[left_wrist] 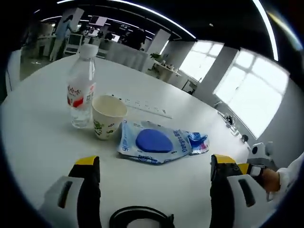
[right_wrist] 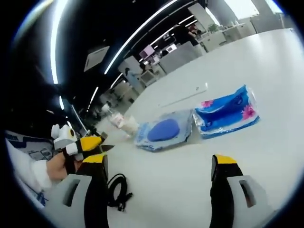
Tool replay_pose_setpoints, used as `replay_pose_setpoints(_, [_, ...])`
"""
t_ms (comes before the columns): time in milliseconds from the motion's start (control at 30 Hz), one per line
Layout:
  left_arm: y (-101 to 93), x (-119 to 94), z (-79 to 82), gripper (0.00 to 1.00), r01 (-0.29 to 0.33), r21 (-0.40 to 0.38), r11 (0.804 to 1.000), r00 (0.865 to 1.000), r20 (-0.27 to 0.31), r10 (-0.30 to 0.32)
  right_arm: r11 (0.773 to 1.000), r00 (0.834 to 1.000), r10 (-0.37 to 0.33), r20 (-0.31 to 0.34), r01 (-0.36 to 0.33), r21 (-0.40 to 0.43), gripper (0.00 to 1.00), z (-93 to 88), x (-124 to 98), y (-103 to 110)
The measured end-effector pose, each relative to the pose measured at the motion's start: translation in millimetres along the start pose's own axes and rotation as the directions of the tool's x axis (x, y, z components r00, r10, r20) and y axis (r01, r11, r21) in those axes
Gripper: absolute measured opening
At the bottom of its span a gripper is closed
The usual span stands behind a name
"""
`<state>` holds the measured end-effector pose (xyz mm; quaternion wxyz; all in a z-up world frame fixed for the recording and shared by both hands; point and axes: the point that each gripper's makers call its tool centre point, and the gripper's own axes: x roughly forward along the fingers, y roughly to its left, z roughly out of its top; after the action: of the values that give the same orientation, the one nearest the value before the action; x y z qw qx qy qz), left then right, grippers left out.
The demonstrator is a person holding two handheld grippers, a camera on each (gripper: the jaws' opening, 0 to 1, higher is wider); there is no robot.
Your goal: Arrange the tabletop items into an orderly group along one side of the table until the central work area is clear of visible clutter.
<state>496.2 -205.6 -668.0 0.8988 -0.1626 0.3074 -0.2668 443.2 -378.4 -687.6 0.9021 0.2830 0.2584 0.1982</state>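
Note:
A clear water bottle (left_wrist: 81, 85) with a red label stands upright on the white table (left_wrist: 38, 142). A paper cup (left_wrist: 108, 116) is right beside it. A flat clear pack with a blue oval inside (left_wrist: 159, 141) lies just ahead of my left gripper (left_wrist: 156, 167), which is open and holds nothing. My right gripper (right_wrist: 159, 165) is also open and empty. Ahead of it lie the blue-oval pack (right_wrist: 164, 130) and a blue tissue pack with pink flowers (right_wrist: 228, 111). Farther back are the cup (right_wrist: 127, 124) and bottle (right_wrist: 114, 118).
A white power strip (left_wrist: 142, 105) lies behind the cup. A black cable (right_wrist: 118, 190) coils on the table near my right gripper's left jaw. The other gripper, held by a hand (left_wrist: 270, 179), comes in at the right edge. Desks and windows lie beyond the table.

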Motion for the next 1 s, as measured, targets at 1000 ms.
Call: replay_pose_setpoints(1000, [-4.5, -94.5, -46.1, 1.0, -0.112, 0.004, 0.994, 0.991, 0.073, 0.112, 0.998, 0.994, -0.024, 0.103, 0.018, 0.06, 0.89, 1.9, -63.6, 1.7])
